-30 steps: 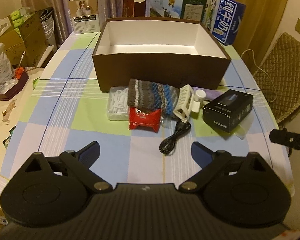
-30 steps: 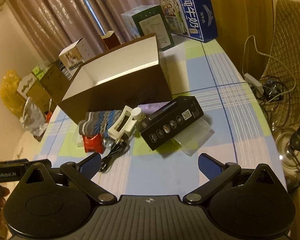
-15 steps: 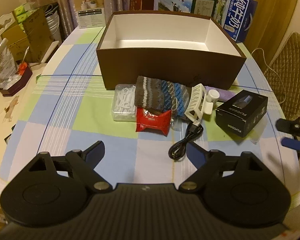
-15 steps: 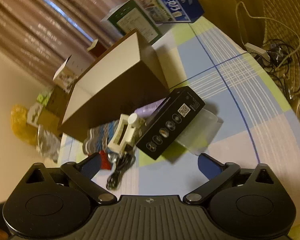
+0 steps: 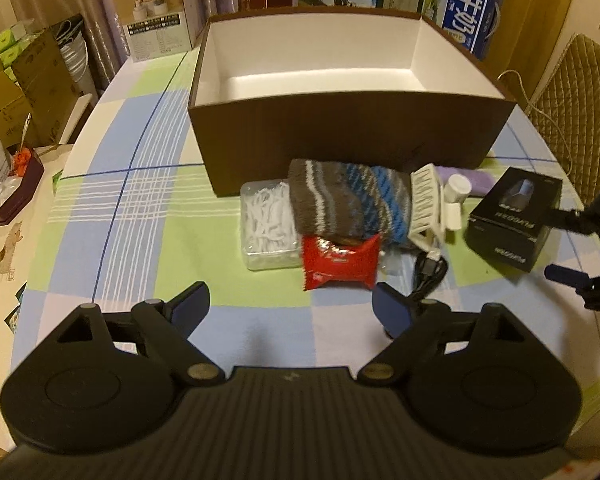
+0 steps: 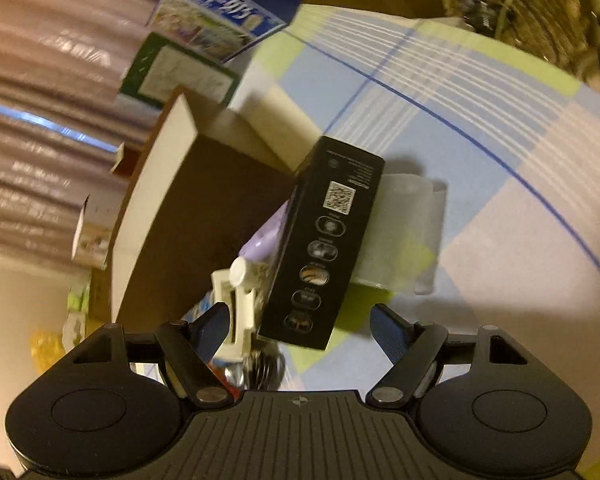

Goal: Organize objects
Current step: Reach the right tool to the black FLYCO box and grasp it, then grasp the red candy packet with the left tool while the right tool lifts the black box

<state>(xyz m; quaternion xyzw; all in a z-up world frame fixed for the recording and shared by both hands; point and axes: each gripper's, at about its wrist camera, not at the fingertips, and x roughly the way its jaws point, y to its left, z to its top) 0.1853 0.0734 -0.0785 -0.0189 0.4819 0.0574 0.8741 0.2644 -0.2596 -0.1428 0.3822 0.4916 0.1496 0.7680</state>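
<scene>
An open brown box (image 5: pixel 340 136) with a white inside stands mid-table. Before it lie a clear case of white picks (image 5: pixel 264 228), a striped sock (image 5: pixel 340 196), a red snack packet (image 5: pixel 340 266), a white clip (image 5: pixel 428 208), a purple item (image 5: pixel 480 180), a black cable (image 5: pixel 430 276) and a black carton (image 5: pixel 512 220). My left gripper (image 5: pixel 292 308) hangs open just short of the red packet. My right gripper (image 6: pixel 300 320) is rolled sideways with its jaws closing. The black carton's (image 6: pixel 324 248) near end sits between them, and the pads are not pressing on it.
Cartons line the table's far edge: a blue milk carton (image 5: pixel 472 20), a green one (image 6: pixel 176 72) and a white one (image 5: pixel 156 20). A clear plastic piece (image 6: pixel 404 240) lies under the black carton. Clutter (image 5: pixel 16 92) stands left, a cushioned chair (image 5: pixel 580 100) right.
My left gripper has moved in and down toward the red packet, jaws slightly narrower. My right gripper has rolled, dropped onto the black carton and narrowed around it.
</scene>
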